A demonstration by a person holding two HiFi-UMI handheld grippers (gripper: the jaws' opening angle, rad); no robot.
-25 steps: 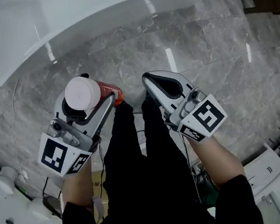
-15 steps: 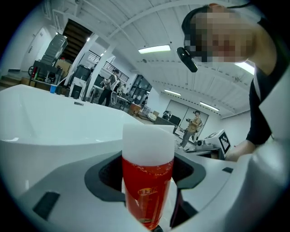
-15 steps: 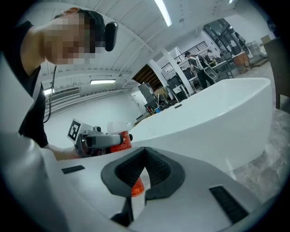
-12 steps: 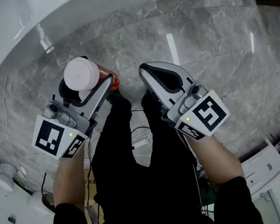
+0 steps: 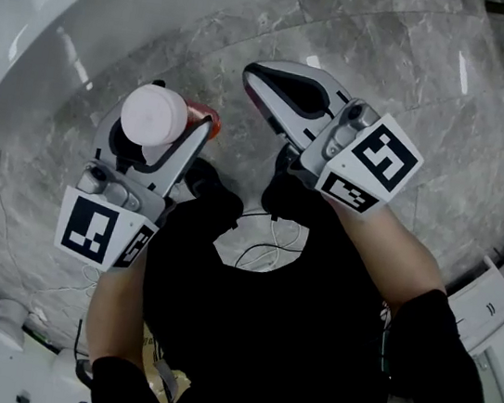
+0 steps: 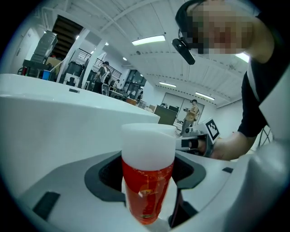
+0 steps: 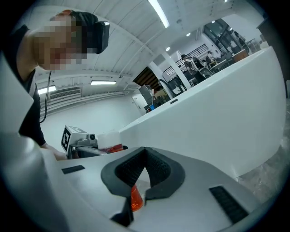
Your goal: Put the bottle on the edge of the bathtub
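Fingers (image 6: 68, 190) of the left gripper (image 5: 165, 127) were clamped on the red body of the bottle (image 6: 147, 190). They held it upright with its white cap clear above them, probably so it could be set down standing. It hung over the marble floor (image 5: 397, 49) beside the bathtub (image 6: 54, 118), not yet on its edge. The right gripper (image 7: 145, 152) had its jaws pressed together on nothing and was held off to the side, apparently to keep clear.

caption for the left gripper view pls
Left gripper holds a white-capped red bottle upright beside the white bathtub.
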